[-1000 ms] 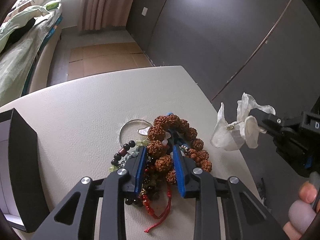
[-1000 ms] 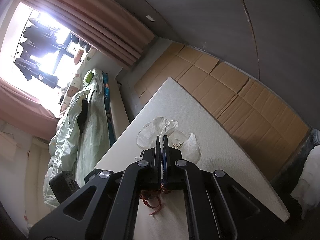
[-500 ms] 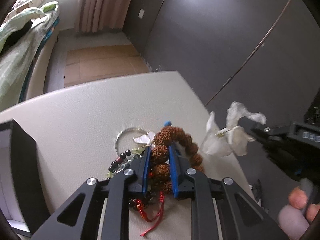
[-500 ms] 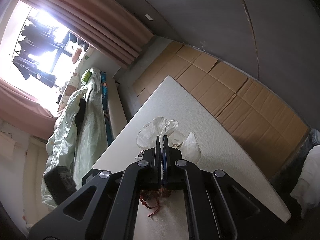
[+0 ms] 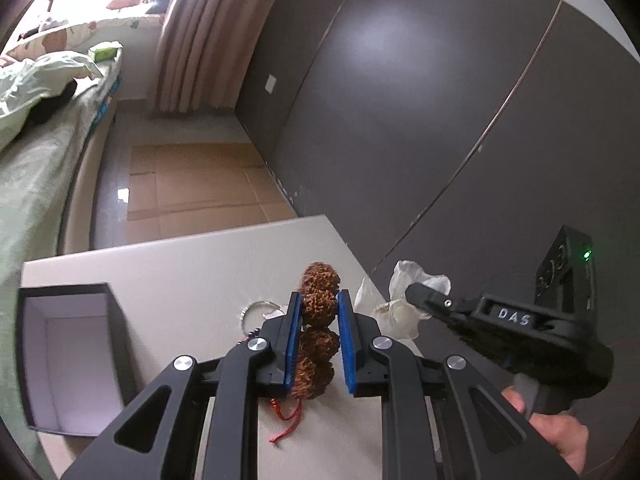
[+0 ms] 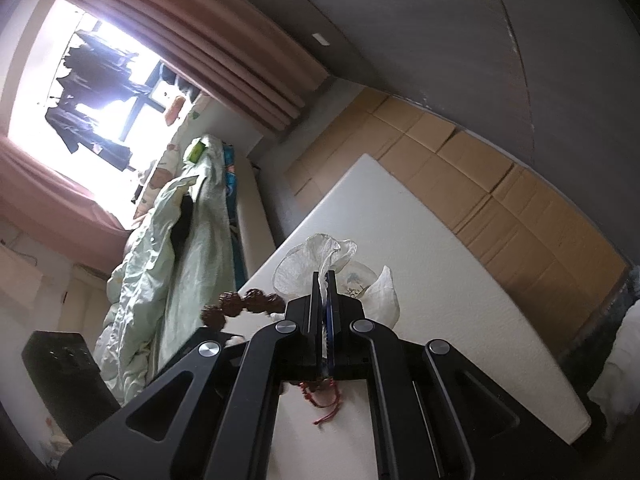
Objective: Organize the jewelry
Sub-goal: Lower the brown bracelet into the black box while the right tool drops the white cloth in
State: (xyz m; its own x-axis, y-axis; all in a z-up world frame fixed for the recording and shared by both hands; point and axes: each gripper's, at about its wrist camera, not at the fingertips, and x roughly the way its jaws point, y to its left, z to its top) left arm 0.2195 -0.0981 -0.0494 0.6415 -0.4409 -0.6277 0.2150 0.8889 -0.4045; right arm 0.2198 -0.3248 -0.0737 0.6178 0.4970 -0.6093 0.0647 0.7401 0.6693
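Note:
My left gripper [image 5: 318, 300] is shut on a brown rudraksha bead bracelet [image 5: 318, 308] and holds it lifted above the white table [image 5: 180, 276]. The bracelet also shows in the right wrist view [image 6: 240, 306]. A silver ring [image 5: 256, 308] and a red cord [image 5: 290, 420] lie on the table under the left gripper. My right gripper [image 6: 325, 276] is shut on a small white translucent pouch [image 6: 308, 264], which also shows in the left wrist view [image 5: 400, 308], right of the bracelet. An open black box [image 5: 68, 356] with a pale lining stands at the left.
The table's right edge [image 5: 360, 260] runs close to a dark wall. A bed with green bedding [image 6: 168, 248] lies beyond the table's far side. Cardboard sheets [image 6: 480, 184] cover the floor. A black device [image 6: 60, 376] stands at the left in the right wrist view.
My left gripper closed on the bead bracelet and lifted it off the jewelry pile, tilting upward. The right gripper kept hold of the pouch and barely moved.

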